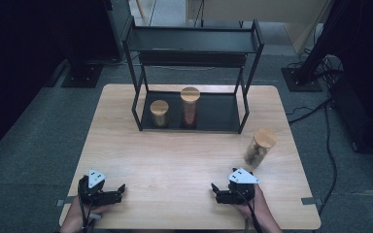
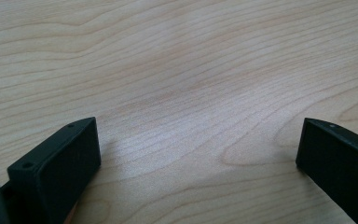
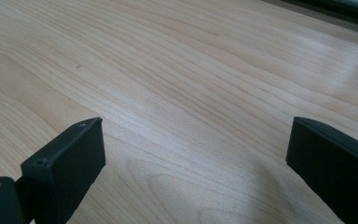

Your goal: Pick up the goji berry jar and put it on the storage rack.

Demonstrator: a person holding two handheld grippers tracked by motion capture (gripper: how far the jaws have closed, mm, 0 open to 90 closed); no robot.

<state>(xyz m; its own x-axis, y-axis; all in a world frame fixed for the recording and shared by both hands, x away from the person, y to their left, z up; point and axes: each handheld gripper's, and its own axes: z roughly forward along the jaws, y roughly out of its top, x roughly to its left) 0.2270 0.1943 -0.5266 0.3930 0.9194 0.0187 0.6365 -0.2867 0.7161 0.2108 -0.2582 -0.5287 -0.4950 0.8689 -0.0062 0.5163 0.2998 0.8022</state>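
Three glass jars with wooden lids stand on the wooden table (image 1: 175,150). A short jar (image 1: 159,113) and a taller jar (image 1: 190,107) stand side by side on the bottom level of a black metal shelf rack (image 1: 194,41). The third jar (image 1: 259,147) stands alone on the table at the right. My left gripper (image 1: 122,190) rests near the front left edge, open, with bare wood between its jaws (image 2: 198,140). My right gripper (image 1: 214,191) lies near the front right, open and empty (image 3: 196,140), just in front of the lone jar.
The rack stands at the far middle of the table, its upper shelf bare. Cables (image 1: 328,141) trail on the grey carpet to the right. Dark stands (image 1: 82,75) sit on the floor at the back left and back right.
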